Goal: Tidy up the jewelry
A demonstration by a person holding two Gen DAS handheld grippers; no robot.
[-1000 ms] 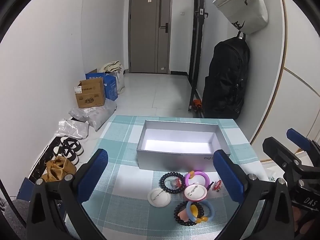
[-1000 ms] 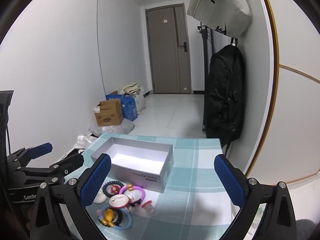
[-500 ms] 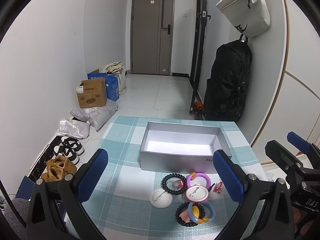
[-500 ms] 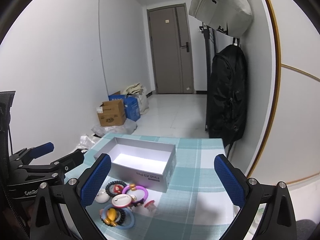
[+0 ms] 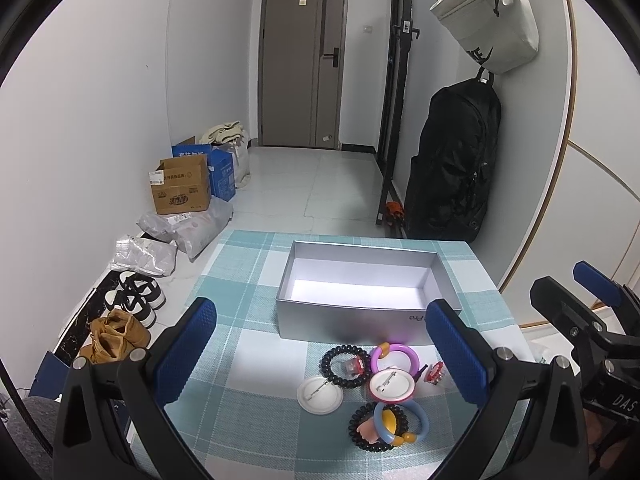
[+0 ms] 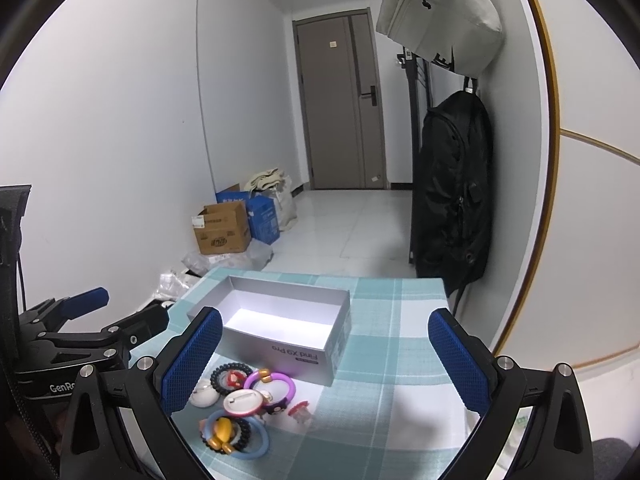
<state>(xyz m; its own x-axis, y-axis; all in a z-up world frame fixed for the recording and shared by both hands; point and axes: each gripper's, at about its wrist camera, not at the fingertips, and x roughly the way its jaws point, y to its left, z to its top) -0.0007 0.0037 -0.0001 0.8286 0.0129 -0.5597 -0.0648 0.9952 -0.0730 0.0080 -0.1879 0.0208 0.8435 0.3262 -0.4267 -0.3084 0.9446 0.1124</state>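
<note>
An empty silver box stands open on a teal checked tablecloth; it also shows in the right wrist view. In front of it lies a heap of jewelry: a black coil ring, a purple ring, a white badge, a pink-rimmed badge, a blue ring with a yellow charm and a small red piece. My left gripper is open above the heap, holding nothing. My right gripper is open and empty, right of the heap.
The table's far edge drops to a tiled floor. Cardboard boxes, plastic bags and shoes lie along the left wall. A black backpack hangs at the right wall under a white bag.
Both grippers have risen and pulled back a little, so the box and the jewelry heap sit slightly lower and farther in view. Nothing on the table has moved.
</note>
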